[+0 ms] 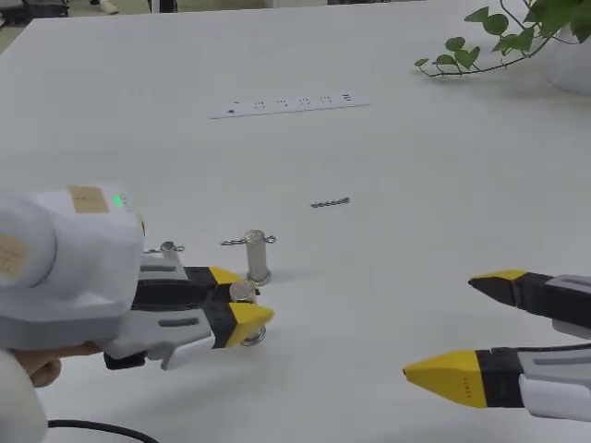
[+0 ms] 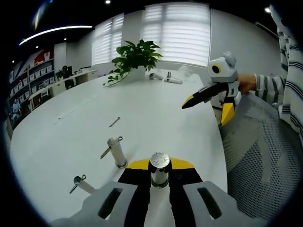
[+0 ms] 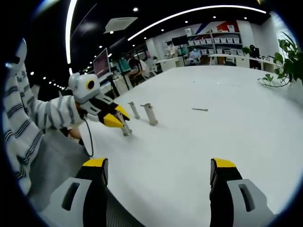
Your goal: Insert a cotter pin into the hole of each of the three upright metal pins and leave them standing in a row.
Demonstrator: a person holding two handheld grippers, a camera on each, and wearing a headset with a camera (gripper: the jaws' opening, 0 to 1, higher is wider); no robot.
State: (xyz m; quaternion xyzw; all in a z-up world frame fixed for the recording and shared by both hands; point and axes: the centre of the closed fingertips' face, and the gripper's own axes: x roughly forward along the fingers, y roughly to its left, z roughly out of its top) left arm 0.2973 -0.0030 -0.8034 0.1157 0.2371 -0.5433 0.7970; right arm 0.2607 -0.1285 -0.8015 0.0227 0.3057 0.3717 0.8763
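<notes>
**A:** The left claw (image 1: 247,296) is closed on the bare metal pin (image 2: 160,166) and holds it upright on the counter (image 1: 416,157). I can see nothing through its hole.

**B:** And the other two?

**A:** The neighbouring pin (image 1: 258,260) stands just beyond the claw tips. The rear pin (image 1: 168,248) is tucked behind the claw body. Each has a cotter pin through its top.

**B:** So it comes down to the last one.

**A:** Yes. The loose cotter pin (image 1: 330,203) lies flat on the counter beyond the row, well apart from both claws. Its long axis runs nearly crosswise in the head view, slightly tilted.

**B:** Right claw?

**A:** The right claw (image 1: 439,327) is spread wide and empty, hovering over the near counter. It's the free one, so I'd send it. In the right gripper view the cotter pin sits ahead, a little right of centre, lying across the claw's line of reach.
</notes>
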